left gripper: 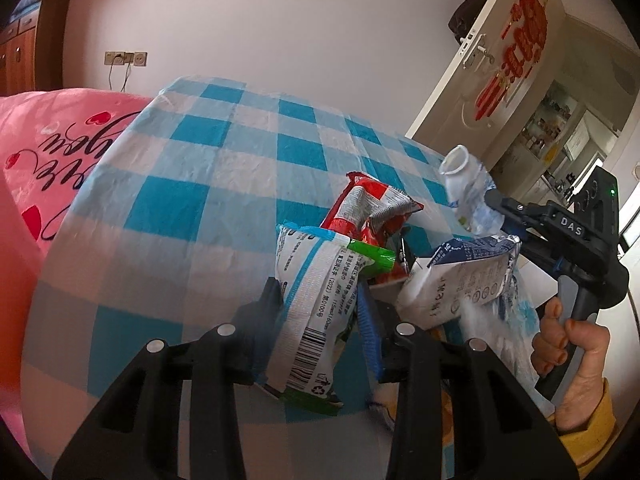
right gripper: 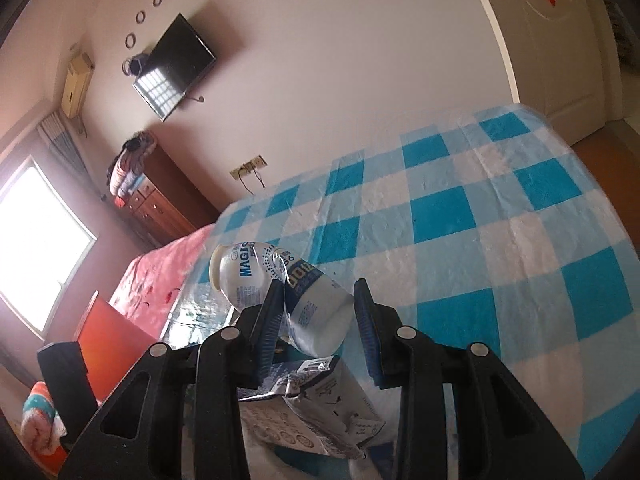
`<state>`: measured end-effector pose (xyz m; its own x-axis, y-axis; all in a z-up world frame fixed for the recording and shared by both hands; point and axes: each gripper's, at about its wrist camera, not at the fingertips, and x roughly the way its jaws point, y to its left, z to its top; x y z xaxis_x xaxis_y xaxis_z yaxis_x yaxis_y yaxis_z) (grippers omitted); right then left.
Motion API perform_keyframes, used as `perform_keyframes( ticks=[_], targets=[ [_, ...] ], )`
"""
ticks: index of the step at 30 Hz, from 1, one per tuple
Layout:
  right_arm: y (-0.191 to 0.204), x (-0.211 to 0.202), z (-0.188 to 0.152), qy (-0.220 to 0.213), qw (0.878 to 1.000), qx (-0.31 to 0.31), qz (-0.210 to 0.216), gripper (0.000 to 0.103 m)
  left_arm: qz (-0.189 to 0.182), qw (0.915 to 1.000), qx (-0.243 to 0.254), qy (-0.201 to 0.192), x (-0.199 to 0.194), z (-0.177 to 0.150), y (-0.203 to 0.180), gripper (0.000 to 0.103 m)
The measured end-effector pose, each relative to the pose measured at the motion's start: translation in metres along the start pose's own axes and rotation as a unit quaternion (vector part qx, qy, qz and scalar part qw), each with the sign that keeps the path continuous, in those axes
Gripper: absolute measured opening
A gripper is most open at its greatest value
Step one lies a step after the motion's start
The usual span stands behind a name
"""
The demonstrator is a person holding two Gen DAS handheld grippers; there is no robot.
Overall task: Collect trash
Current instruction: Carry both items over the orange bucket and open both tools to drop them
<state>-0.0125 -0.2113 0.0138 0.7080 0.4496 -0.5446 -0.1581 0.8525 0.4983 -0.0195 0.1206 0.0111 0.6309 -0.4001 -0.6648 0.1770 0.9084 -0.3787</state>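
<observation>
My left gripper (left gripper: 320, 300) is shut on a white and blue wipes packet (left gripper: 312, 300) with a green tab, held above the checked table (left gripper: 200, 184). Behind the packet a crumpled red and silver snack wrapper (left gripper: 372, 208) is bunched against it. My right gripper (right gripper: 316, 304) holds a white plastic bottle (right gripper: 280, 280) with blue print between its fingers; the bottle also shows in the left wrist view (left gripper: 464, 184). A flattened blue and white milk carton (left gripper: 460, 276) hangs under the right gripper and shows in the right wrist view (right gripper: 316, 412).
A blue and white checked cloth (right gripper: 480, 216) covers the table. A pink bedspread (left gripper: 60, 152) lies to the left. A white door with red decoration (left gripper: 516, 48) stands at the right. A wooden dresser (right gripper: 160, 204) and a wall TV (right gripper: 172, 68) are behind.
</observation>
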Motion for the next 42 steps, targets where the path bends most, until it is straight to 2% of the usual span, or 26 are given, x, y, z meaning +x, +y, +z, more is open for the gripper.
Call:
perform_keyframes(
  ticks=[12, 28, 34, 42],
  targets=[
    [0.022, -0.030, -0.012, -0.012, 0.999, 0.028, 0.042, 0.037, -0.020, 0.9996, -0.002, -0.021, -0.034, -0.010, 0.001, 0.039],
    [0.107, -0.058, -0.016, -0.018, 0.996, -0.022, 0.087, 0.037, -0.033, 0.9949, 0.001, -0.096, -0.114, 0.004, 0.005, 0.039],
    [0.152, -0.056, -0.012, -0.012, 0.992, -0.049, 0.117, 0.037, -0.021, 0.9906, -0.004, -0.135, -0.154, 0.013, 0.015, 0.039],
    [0.223, -0.037, -0.012, 0.007, 0.982, -0.097, 0.160, 0.037, 0.040, 0.9813, -0.022, -0.187, -0.212, 0.024, 0.050, 0.039]
  ],
)
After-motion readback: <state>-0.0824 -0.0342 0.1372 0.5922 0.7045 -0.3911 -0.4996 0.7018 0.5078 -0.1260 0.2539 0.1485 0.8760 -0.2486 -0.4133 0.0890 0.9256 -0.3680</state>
